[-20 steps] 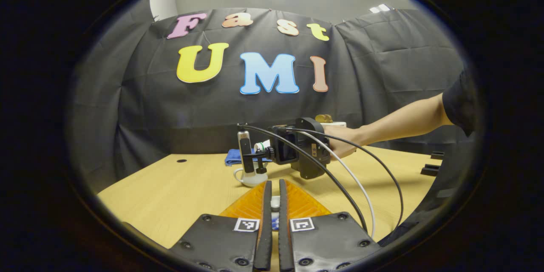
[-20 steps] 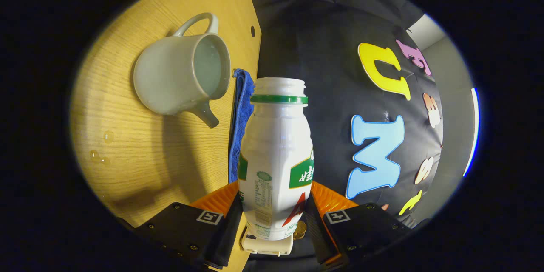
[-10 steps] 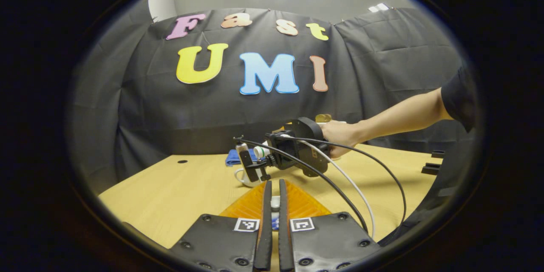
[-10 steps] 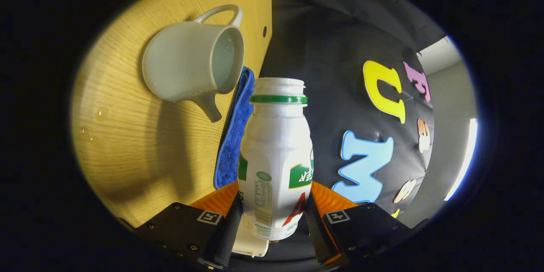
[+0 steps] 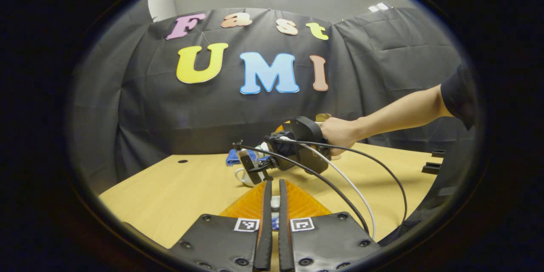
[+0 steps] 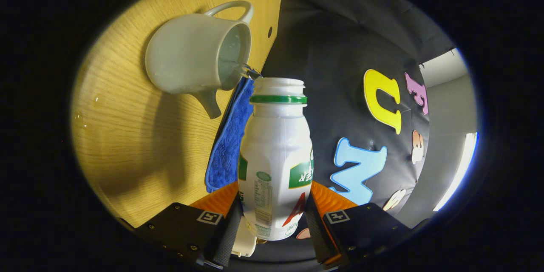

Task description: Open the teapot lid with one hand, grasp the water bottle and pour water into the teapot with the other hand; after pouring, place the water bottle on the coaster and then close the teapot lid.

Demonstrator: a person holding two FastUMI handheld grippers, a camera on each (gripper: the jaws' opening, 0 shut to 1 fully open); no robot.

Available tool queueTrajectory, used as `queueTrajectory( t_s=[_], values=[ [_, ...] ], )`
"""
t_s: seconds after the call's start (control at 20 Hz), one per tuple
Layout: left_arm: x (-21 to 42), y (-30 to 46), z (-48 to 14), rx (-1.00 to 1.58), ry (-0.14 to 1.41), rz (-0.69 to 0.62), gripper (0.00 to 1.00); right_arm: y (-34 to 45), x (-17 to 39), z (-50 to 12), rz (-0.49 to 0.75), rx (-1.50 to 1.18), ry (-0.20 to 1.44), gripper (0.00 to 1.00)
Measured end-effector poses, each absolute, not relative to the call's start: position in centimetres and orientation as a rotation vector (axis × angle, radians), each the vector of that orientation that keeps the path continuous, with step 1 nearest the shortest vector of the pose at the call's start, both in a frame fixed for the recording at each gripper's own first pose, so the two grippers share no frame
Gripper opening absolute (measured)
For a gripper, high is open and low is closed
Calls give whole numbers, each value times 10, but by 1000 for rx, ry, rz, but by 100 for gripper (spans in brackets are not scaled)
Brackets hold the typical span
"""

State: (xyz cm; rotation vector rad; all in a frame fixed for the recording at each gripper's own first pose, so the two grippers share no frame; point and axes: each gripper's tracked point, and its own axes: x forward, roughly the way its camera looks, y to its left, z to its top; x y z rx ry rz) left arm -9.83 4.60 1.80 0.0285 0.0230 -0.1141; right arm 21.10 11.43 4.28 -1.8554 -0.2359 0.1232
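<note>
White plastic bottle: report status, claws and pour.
Right claw shut on white green-banded plastic bottle, tipped; water entering open pale ceramic teapot. Left claw shut on small white piece. Nothing blocking.

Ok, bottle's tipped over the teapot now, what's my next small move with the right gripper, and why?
Probably hold the tilt and keep the mouth over the opening. The right gripper clamps the water bottle on its side, and a thin stream runs from its mouth into the open teapot. Droplets on the table suggest spill risk, so avoid tipping faster. The left gripper looks closed on something small, likely the lid.
</note>
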Motion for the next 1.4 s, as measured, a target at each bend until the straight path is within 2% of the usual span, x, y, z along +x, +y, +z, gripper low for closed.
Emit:
queueTrajectory(
  t_s=[1.35,1.4],
  values=[
    [-100,48,16,39,32,-113,12,124,211,42,94,-2000,-353,73],
    [-101,47,17,40,32,-114,17,125,211,42,94,-2005,-357,73]
  ],
)
